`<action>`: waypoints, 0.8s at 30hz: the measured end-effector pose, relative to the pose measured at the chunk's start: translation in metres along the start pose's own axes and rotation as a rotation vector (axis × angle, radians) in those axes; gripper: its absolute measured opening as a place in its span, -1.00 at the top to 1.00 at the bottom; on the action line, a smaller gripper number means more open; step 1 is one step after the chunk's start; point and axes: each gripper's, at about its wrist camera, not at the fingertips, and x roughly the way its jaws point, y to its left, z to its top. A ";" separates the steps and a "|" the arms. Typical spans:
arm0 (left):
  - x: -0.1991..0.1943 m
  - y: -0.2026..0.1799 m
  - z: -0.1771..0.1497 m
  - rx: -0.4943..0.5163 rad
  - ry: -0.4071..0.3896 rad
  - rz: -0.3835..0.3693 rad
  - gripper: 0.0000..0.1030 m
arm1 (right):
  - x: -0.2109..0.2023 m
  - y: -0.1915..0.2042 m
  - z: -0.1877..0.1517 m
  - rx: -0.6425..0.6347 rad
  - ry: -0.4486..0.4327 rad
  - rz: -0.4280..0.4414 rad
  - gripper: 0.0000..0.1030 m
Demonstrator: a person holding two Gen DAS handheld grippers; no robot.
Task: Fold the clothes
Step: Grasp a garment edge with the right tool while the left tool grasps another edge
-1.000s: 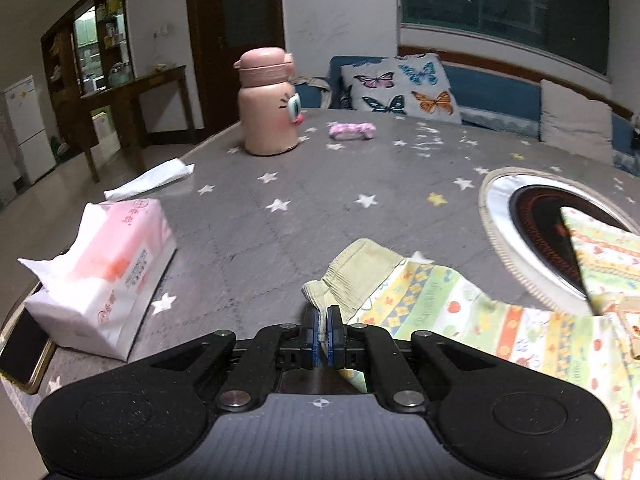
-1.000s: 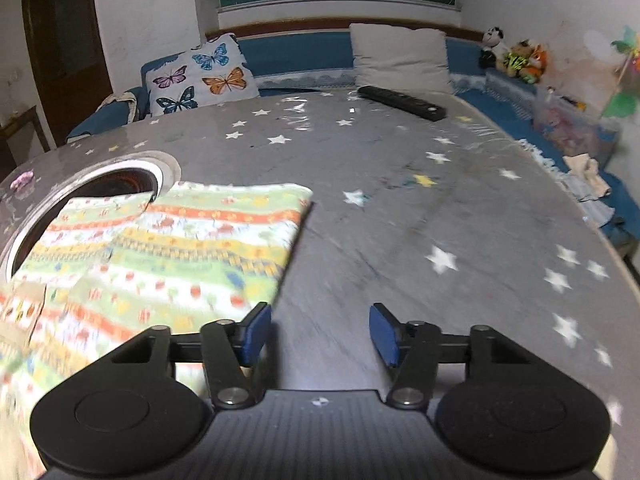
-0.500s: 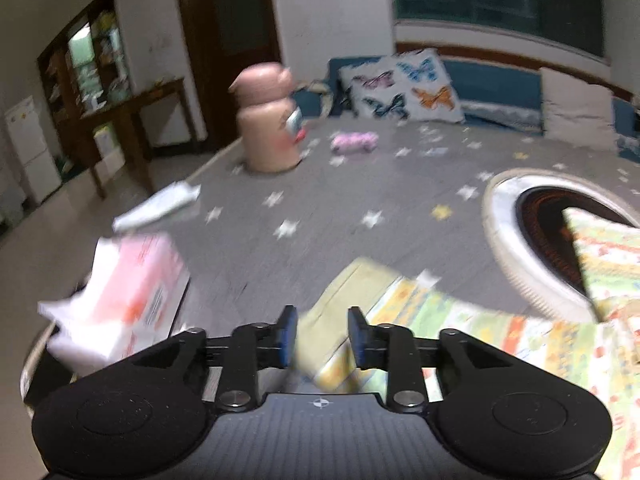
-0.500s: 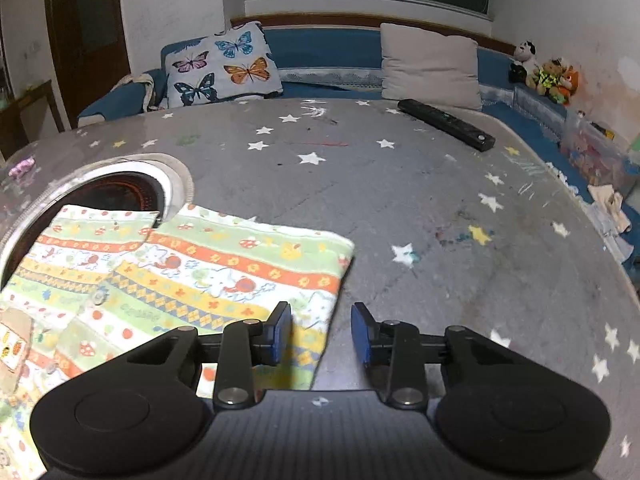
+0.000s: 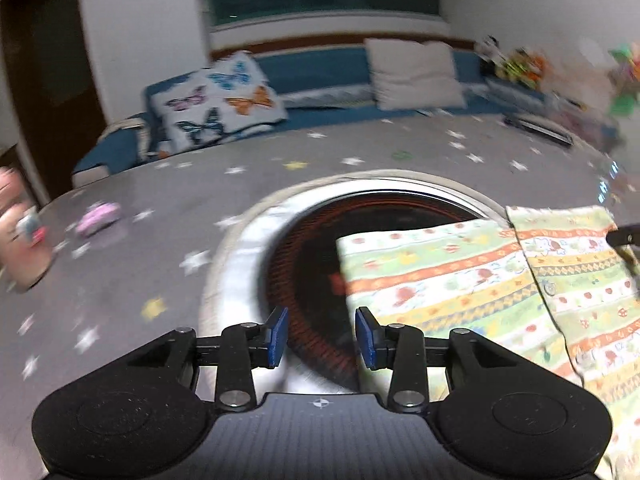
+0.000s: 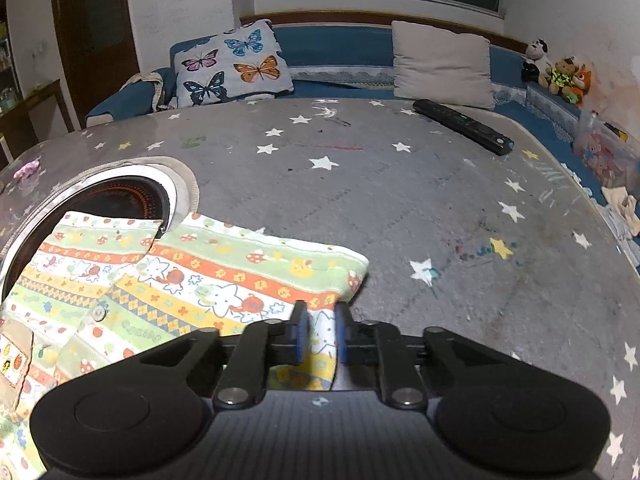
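Left view: my left claw (image 5: 322, 336) is opening, nothing between the pads, beside the striped shirt (image 5: 460, 276) on the worktop (image 5: 132, 264). Right view: right claw (image 6: 319, 336) is pinching its soft, floppy hem corner.

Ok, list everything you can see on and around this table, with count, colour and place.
garment: one, striped green, orange, yellow; front left, partly over hob
hob: one, dark, silver rim; set in table
table: one, grey with stars
remote: one, black; far right
pink bottle: one; left edge, blurred
butterfly cushion: one; bench
beige cushion: one; bench
soft toys: several; right corner
left gripper: black, open, empty
right gripper: black, shut on garment edge
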 end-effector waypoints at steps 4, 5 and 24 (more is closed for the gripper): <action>0.031 -0.010 0.012 0.026 0.034 -0.006 0.23 | 0.003 0.002 0.002 -0.018 -0.002 0.006 0.89; 0.037 -0.011 0.015 0.028 0.040 -0.004 0.23 | 0.004 0.003 0.003 -0.022 -0.004 0.008 0.89; 0.052 0.031 0.047 -0.015 -0.112 0.163 0.98 | 0.045 0.054 0.063 -0.149 -0.114 0.048 0.95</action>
